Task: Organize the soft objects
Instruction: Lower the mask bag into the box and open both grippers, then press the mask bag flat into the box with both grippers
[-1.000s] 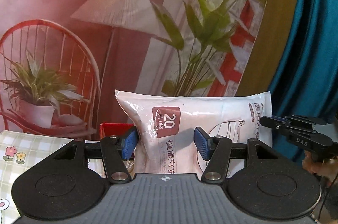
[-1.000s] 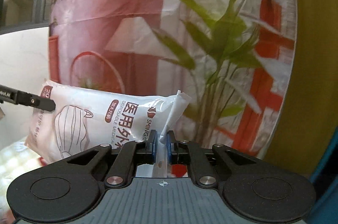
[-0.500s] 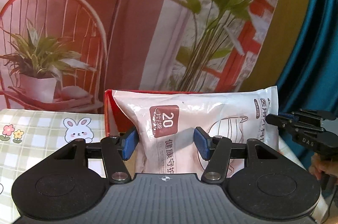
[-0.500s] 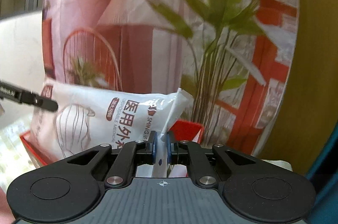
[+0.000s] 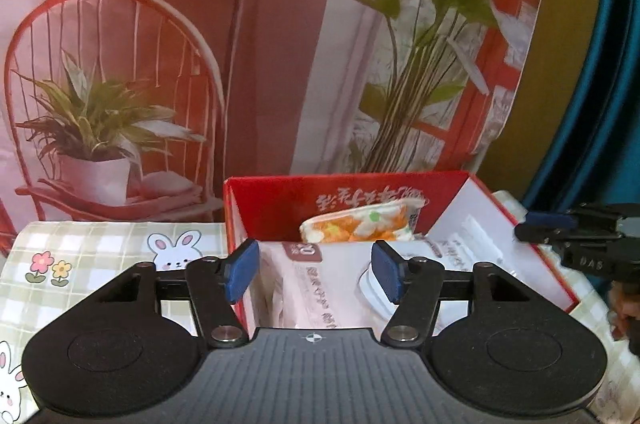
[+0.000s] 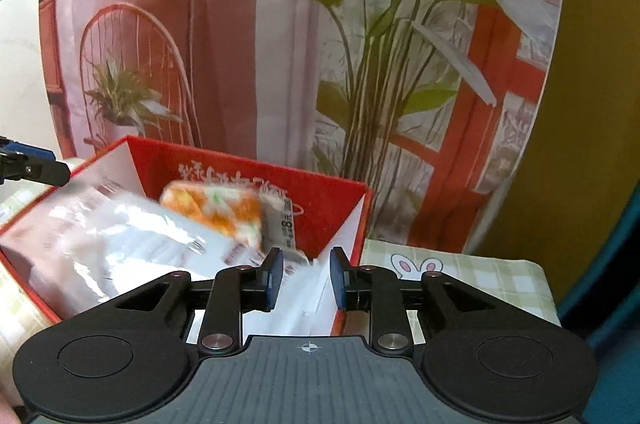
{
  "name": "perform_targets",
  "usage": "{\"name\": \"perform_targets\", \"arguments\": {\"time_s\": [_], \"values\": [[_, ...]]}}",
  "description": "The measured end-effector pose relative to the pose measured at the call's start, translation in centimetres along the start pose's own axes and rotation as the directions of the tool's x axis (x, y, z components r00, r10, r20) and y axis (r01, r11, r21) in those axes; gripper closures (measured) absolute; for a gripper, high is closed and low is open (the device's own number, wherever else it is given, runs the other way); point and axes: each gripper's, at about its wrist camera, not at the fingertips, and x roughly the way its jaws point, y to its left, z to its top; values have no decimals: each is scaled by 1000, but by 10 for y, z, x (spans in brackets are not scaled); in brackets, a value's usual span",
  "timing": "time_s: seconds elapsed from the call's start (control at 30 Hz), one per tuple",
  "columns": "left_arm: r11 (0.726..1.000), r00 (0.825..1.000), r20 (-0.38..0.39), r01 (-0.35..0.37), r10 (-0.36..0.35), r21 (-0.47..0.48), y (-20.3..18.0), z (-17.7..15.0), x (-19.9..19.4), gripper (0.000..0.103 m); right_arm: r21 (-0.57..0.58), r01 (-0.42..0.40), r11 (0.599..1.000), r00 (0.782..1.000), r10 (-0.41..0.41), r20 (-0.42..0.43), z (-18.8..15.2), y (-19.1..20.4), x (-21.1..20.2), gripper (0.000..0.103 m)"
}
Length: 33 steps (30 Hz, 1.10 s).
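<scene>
- Nearest, the left gripper (image 5: 314, 276) has its jaws wide apart, one blue pad on either side of the white mask pack (image 5: 320, 288) without touching it.
- Likewise, the right gripper (image 6: 306, 276) has its jaws apart with nothing clamped; they straddle the near right corner of the red box (image 6: 332, 204).
- Under both grippers lies the tabletop, covered with a green-and-white checked cloth (image 5: 92, 256) printed with rabbits and small flowers.
- On that cloth stands the red box (image 5: 276, 200), open at the top, white on its inner side walls and red on its far wall, which carries upside-down white lettering.
- Inside the box lies the white mask pack (image 6: 120, 236), flat along the floor; in the left wrist view its long axis runs roughly left to right, and its printed label reads upside-down, facing away from the camera. In the right wrist view it is blurred.
- Behind it, an orange-and-white soft packet (image 5: 360, 228) leans against the far wall, tilted, its long axis also across the box.
- Farther back hangs a printed backdrop (image 5: 280, 44) showing a red chair, potted plants, a lamp and tall green leaves.
- To the right of that, an olive-yellow wall (image 5: 532, 104) and a teal curtain (image 5: 600, 84) close the room.
</scene>
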Motion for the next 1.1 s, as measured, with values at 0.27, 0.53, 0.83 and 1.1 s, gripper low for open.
{"name": "perform_targets", "arguments": {"time_s": [0.27,0.53,0.83,1.1], "values": [[992,981,-194,51,-28,113,-20,0,46,82,-12,-182,983,967,177,-181,14,22,33,92],[982,922,-386,37,38,185,-20,-7,101,82,-26,-168,985,923,147,-356,21,38,80,96],[953,883,-465,81,67,291,-28,-16,120,84,-67,-189,980,866,134,-481,34,43,114,97],[956,889,-454,83,57,283,-26,-16,120,84,-38,-196,980,861,154,-485,34,39,118,97]]}}
